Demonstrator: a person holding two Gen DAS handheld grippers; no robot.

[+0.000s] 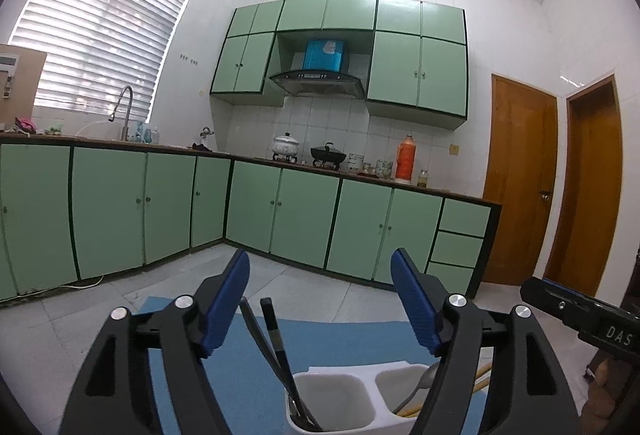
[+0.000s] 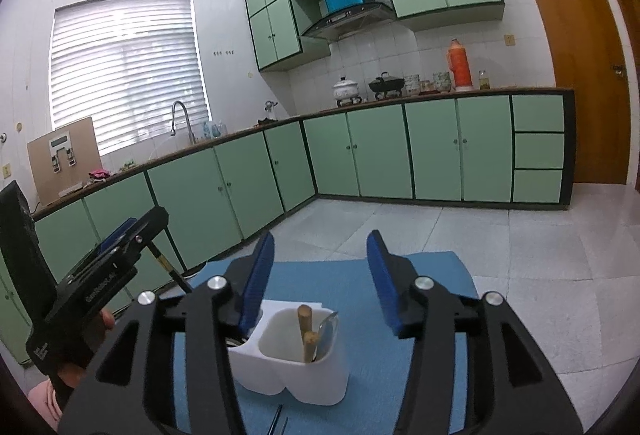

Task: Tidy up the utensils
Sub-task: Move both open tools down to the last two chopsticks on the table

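White plastic forms the two-compartment holder (image 2: pixel 296 359), which stands on a blue mat (image 2: pixel 432 315) spread over the bench, directly ahead of and below both pairs of tongs. The left tongs (image 1: pixel 320 299) point level, and their blue pads (image 1: pixel 226 301) stand wide apart with nothing pressed between them; two dark-handled utensils (image 1: pixel 276 339) rise at a slant from the holder compartment below the gap, leaning toward the left pad without touching it. The right tongs (image 2: pixel 320 275) tilt slightly downward, their pads set moderately apart and gripping nothing. Below the gap of the right tongs, the nearer compartment of the holder carries two wooden sticks (image 2: pixel 306 327), upright, and a metal spoon (image 2: pixel 326 327) just beside them, bowl end up. In the left wrist view the same spoon and sticks sit in the compartment under the right-hand finger of the left tongs, partly hidden by it. The left tongs appear at the left of the right wrist view, held by a hand (image 2: pixel 72 375) with a pink sleeve at the lower edge. A thin dark utensil (image 2: pixel 278 421) lies flat on the mat nearer than the holder, below the right tongs; its type cannot be told. Green cabinets (image 1: pixel 304 211) line the far walls beyond both tongs.
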